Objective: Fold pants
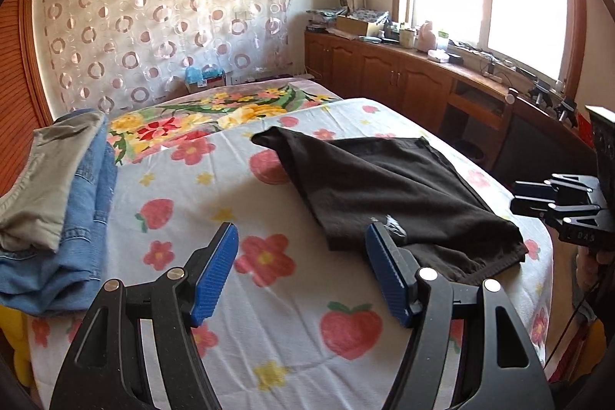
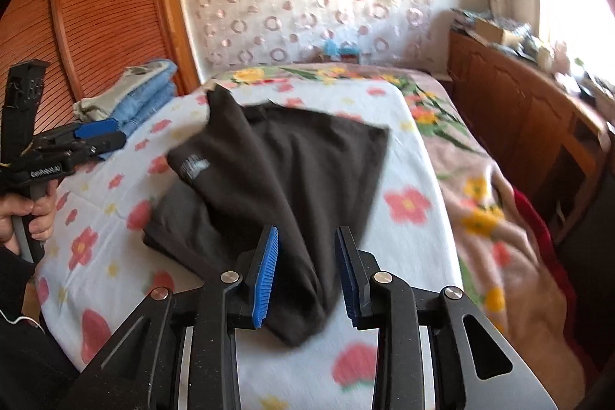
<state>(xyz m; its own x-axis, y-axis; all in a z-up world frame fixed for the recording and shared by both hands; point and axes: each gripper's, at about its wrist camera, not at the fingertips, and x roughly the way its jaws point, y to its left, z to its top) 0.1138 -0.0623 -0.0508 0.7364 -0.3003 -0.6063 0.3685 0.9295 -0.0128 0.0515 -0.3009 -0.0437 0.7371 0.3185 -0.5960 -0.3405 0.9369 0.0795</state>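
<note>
Black pants (image 1: 384,187) lie folded and rumpled on the flowered sheet (image 1: 269,314) of a bed. My left gripper (image 1: 301,256) hovers open above the sheet, its right pad (image 1: 388,275) over the pants' near-left edge and nothing between the fingers. The right wrist view shows the pants (image 2: 276,171) running toward my right gripper (image 2: 307,275). A near corner of the fabric lies between its blue pads, which stand apart and do not press it. The left gripper (image 2: 100,137) also shows at that view's left edge, held by a hand (image 2: 34,218).
A stack of folded jeans and a grey garment (image 1: 57,202) sits at the sheet's left side. A floral blanket (image 2: 480,179) covers the bed to the right. Wooden cabinets (image 1: 403,75) with clutter run under the window, and a louvred wooden door (image 2: 96,6) stands on the left.
</note>
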